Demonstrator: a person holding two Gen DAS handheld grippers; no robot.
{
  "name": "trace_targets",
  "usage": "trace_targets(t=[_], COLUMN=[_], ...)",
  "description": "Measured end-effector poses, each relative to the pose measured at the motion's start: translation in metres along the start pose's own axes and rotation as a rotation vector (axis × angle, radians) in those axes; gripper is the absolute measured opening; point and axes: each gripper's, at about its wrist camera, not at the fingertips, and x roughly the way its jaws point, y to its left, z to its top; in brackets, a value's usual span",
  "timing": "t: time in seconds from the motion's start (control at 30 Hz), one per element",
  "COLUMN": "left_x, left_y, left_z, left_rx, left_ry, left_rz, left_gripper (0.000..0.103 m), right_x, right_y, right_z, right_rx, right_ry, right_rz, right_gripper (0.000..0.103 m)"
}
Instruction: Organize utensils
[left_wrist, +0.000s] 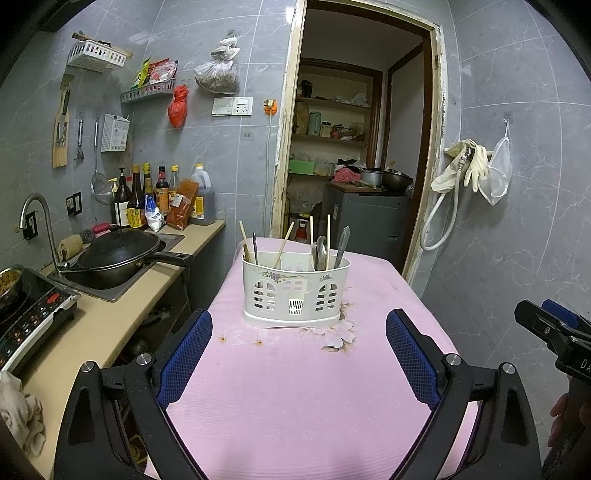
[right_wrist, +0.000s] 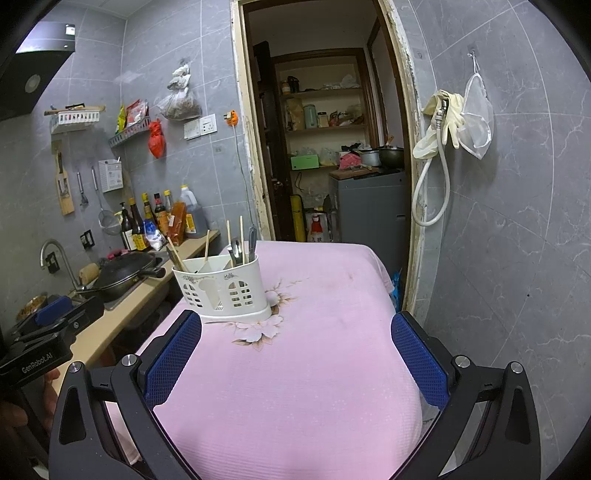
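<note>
White slotted plastic utensil caddy (left_wrist: 295, 291) stands on pink cloth-covered table (left_wrist: 295, 387) — chopsticks (left_wrist: 283, 244), spoons (left_wrist: 320, 253) upright inside. Left gripper (left_wrist: 299, 358), right gripper (right_wrist: 295, 354) both spread wide, empty. Fits sorting pending or finished — undecidable.

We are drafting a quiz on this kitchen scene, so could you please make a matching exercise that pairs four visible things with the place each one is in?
Things:
1. white utensil caddy
2. black wok
3. rubber gloves
4. red plastic bag

Places:
A. in the sink on the counter
B. hanging on the wall right of the doorway
C. standing on the pink tablecloth
D. hanging on the wall by the spice shelf, above the bottles

Pairs: 1-C, 2-A, 3-B, 4-D
</note>
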Motion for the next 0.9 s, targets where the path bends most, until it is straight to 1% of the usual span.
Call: trace_targets(t=[0.9], left_x=[-0.0014], left_y=[-0.0006], left_z=[-0.0010], left_rx=[-0.002], left_ry=[0.002], left_rz=[0.000], left_gripper=[0.092], right_x=[-0.0005], right_y=[-0.0005], right_z=[0.0012], right_rx=[0.000], right_ry=[-0.001], right_rz=[-0.002], right_gripper=[0.103])
